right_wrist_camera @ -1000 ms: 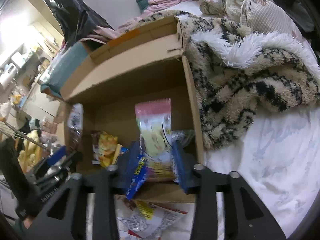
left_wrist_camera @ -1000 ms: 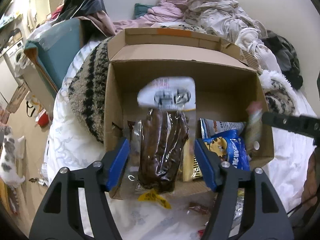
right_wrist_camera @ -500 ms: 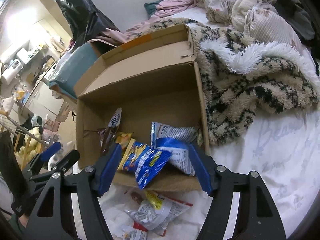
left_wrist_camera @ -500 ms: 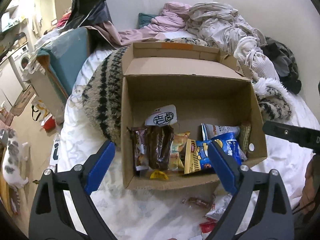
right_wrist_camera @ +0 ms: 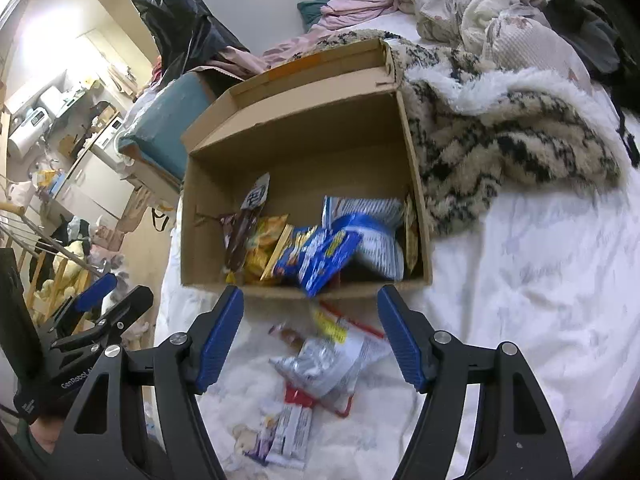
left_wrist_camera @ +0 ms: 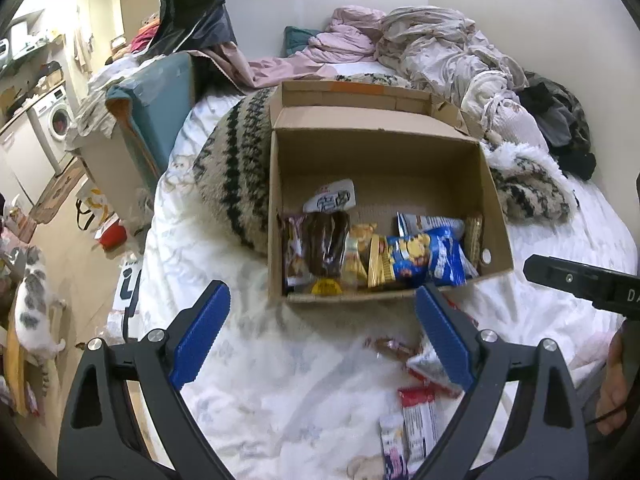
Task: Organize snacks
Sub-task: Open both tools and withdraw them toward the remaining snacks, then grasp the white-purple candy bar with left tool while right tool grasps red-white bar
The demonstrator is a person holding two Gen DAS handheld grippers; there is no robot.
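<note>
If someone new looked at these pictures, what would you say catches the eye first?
The open cardboard box on the white bed, with snack packets standing along its near wall, the bright blue bag foremost. More loose wrappers lie on the sheet before it, between the open right tongs; a patterned fleece blanket lies beside the box.

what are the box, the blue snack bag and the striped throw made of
Box: plain brown corrugated cardboard, matte, with creased flaps. Blue snack bag: likely printed plastic film, glossy and crinkled. Striped throw: a fluffy, long-pile fabric, probably synthetic fleece; the fibre cannot be told.
</note>
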